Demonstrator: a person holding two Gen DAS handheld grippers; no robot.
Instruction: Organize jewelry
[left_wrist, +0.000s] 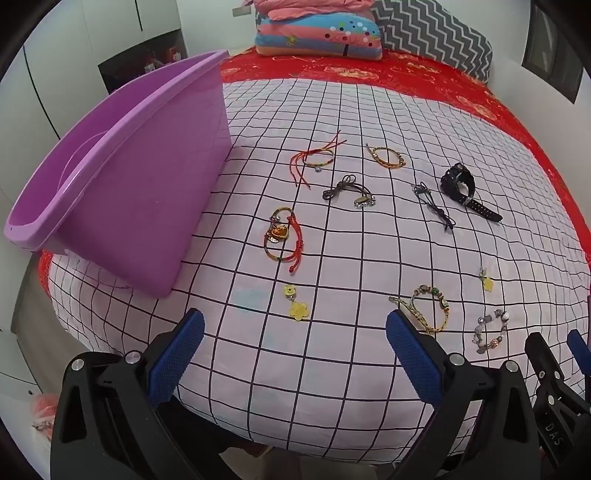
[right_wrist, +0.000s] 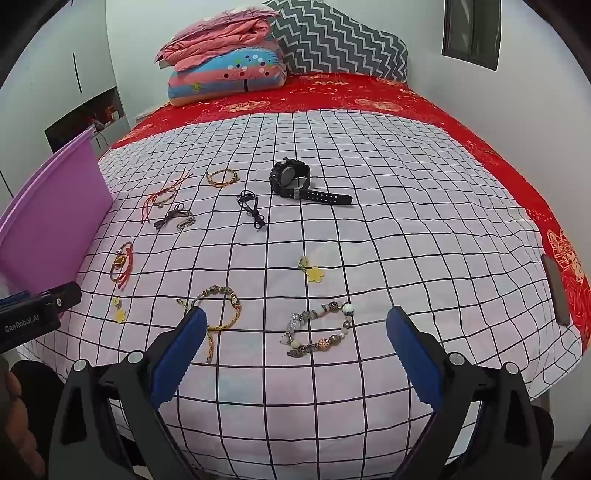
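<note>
Jewelry lies scattered on a checked sheet (left_wrist: 332, 369) over a bed. A purple tub (left_wrist: 122, 192) stands at the left. Near my open left gripper (left_wrist: 295, 325) lies a yellow flower charm (left_wrist: 297, 304), with a red-and-gold bracelet (left_wrist: 282, 236) beyond it. My open right gripper (right_wrist: 295, 323) hovers over a beaded bracelet (right_wrist: 319, 328); a woven gold bracelet (right_wrist: 221, 308) lies by its left finger. Farther off lie a black watch (right_wrist: 295, 181), a second flower charm (right_wrist: 312, 269), a black cord (right_wrist: 251, 206), a brown cord bracelet (right_wrist: 173, 218) and a red string bracelet (right_wrist: 162, 197). Neither gripper holds anything.
Folded bedding and pillows (right_wrist: 229, 66) are stacked at the head of the bed on a red cover (right_wrist: 369, 96). A dark flat object (right_wrist: 556, 291) lies at the right edge of the bed. A wall runs along the right, cupboards along the left.
</note>
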